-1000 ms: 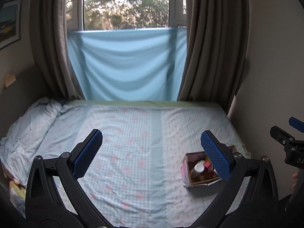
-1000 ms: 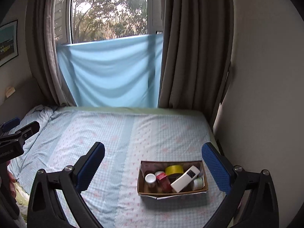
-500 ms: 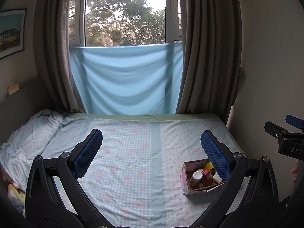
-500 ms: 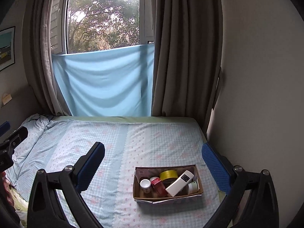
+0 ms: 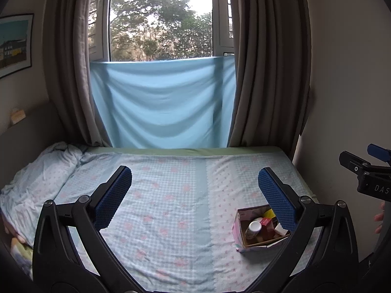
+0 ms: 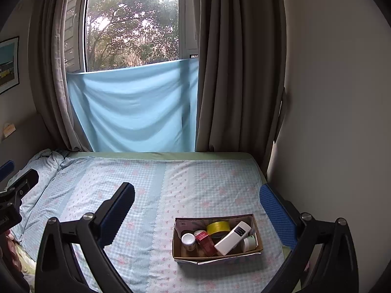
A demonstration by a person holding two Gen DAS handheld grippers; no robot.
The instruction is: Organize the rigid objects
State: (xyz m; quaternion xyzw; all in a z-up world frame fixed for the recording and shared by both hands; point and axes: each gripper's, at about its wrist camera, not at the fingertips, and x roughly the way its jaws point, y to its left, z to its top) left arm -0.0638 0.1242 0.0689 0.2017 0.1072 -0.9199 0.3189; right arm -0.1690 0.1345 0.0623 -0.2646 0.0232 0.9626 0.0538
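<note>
A cardboard box (image 6: 215, 256) (image 5: 238, 229) sits on the bed near its right side. Inside lie a white remote (image 6: 232, 238), a yellow tape roll (image 6: 218, 227), a red pack (image 6: 206, 240), a white-capped bottle (image 6: 188, 240) (image 5: 253, 228) and a small pale jar (image 6: 249, 243). My right gripper (image 6: 196, 204) hangs open above and before the box, nothing between its fingers. My left gripper (image 5: 194, 190) is open too, over the middle of the bed, with the box low beside its right finger (image 5: 276, 197).
The bed (image 5: 171, 195) carries a blue checked sheet with a rumpled quilt (image 5: 36, 173) at the left. A wall (image 6: 330, 122) runs close along the bed's right side. Curtains (image 6: 239, 61) and a blue cloth (image 5: 161, 102) hang at the far window.
Both views have pulled back and tilted up: more window shows and the box sits lower and smaller. Both grippers stay open.
</note>
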